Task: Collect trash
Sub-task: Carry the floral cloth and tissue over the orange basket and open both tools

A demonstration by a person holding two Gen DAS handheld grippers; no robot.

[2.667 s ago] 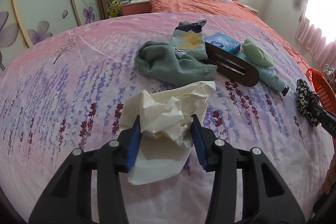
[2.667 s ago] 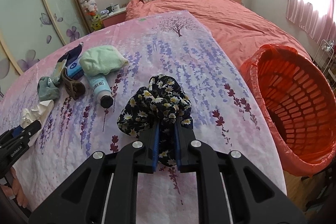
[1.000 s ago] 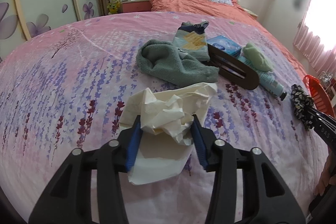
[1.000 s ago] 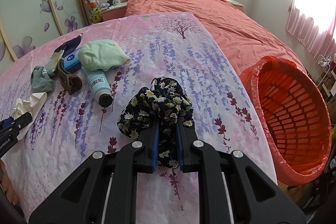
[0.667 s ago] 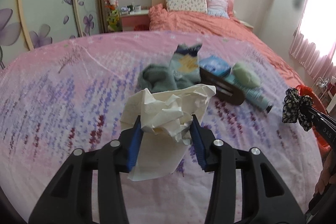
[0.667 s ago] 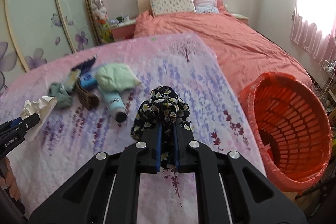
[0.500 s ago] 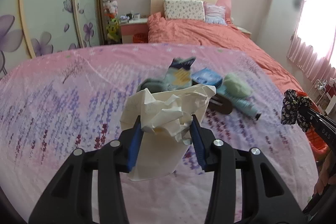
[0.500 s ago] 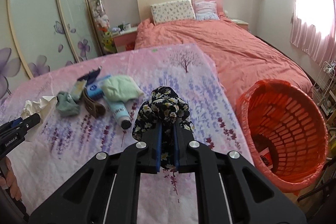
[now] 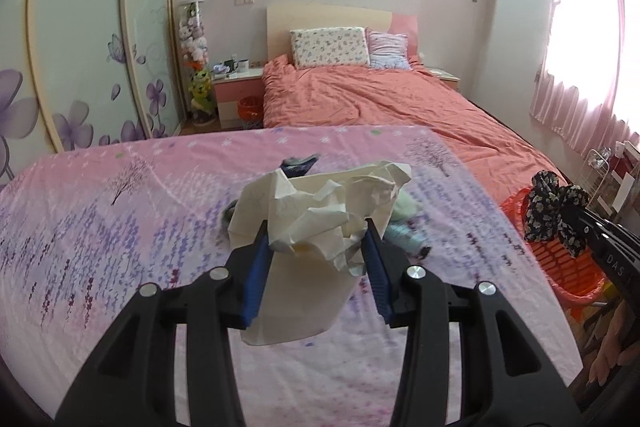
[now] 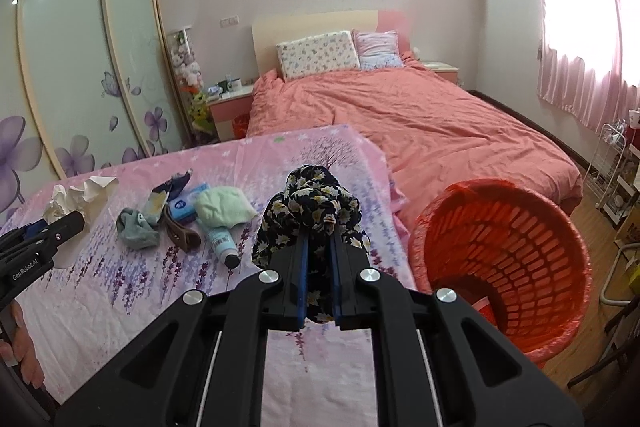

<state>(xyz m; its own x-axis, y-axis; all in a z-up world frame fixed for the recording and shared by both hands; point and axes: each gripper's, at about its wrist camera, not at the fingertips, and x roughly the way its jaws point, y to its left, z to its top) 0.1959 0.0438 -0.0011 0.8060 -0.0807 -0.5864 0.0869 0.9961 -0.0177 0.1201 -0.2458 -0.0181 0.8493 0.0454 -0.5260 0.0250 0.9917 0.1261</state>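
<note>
Two hand-held grippers we raised near the orange basket (image 10: 500, 259): left hand-held gripper (image 9: 316, 247) grasping crumpled tissue (image 9: 320, 211), right hand-held gripper (image 10: 319, 251) clenched on floral scrunchie (image 10: 312, 203).

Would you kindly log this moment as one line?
left gripper: holds tissue | right gripper: holds scrunchie | basket: beside bed

White lettering reading "GenRobot.AI" runs along the black body of the left gripper (image 10: 40, 229) in the right wrist view. In the left wrist view the right gripper (image 9: 576, 217) shows the white letters "DAS", cut off at the frame edge. The tube's (image 10: 222, 241) label is too small to read.
</note>
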